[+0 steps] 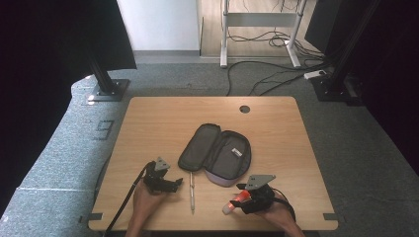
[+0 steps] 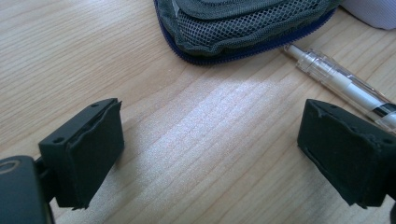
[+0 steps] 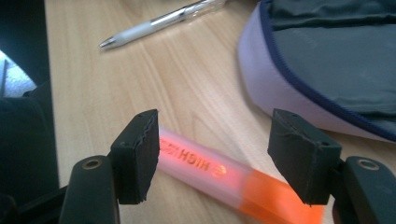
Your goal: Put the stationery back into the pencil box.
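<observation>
A pale wooden table (image 1: 148, 123) stands on grey carpet (image 1: 59, 148) with cables behind, and low right of centre the right gripper (image 1: 236, 197), jaws spread apart, straddles an orange highlighter (image 3: 224, 179) lying flat, slanting upper left to lower right, while the left gripper (image 1: 179, 183) gapes empty.

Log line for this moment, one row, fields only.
left gripper: open, empty, beside pen | right gripper: open, highlighter lying between jaws | pencil case: unzipped, on table
</observation>
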The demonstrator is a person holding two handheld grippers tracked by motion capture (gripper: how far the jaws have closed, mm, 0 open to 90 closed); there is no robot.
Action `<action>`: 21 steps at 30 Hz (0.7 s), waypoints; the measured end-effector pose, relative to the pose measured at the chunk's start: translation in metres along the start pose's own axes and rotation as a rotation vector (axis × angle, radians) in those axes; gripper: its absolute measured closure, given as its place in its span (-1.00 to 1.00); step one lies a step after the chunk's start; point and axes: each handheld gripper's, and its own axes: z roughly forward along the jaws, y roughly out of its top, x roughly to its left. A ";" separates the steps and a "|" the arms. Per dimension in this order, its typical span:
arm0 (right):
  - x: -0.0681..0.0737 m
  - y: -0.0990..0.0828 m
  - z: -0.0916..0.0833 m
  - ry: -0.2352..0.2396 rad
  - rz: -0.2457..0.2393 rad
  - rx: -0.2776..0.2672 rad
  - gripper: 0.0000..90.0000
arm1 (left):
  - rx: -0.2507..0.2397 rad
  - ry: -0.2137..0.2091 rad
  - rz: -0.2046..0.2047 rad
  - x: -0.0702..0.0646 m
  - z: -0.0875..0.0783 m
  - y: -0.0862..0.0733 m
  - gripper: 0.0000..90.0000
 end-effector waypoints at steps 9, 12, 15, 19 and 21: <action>0.004 -0.008 0.006 0.030 -0.017 0.026 -0.25 | 0.000 0.000 0.000 0.000 0.000 0.000 -0.85; 0.004 -0.010 0.010 0.037 -0.020 0.038 -0.24 | 0.000 0.000 0.000 0.000 0.000 0.000 -0.85; 0.004 -0.011 0.014 0.047 -0.022 0.047 -0.23 | 0.000 0.000 0.000 0.000 0.000 0.000 -0.85; 0.004 -0.012 0.019 0.043 -0.031 0.060 -0.17 | -0.001 0.000 0.000 0.000 0.000 0.000 -0.85; 0.004 -0.010 0.020 0.040 -0.026 0.058 -0.11 | 0.000 0.000 0.000 0.000 0.000 0.000 -0.85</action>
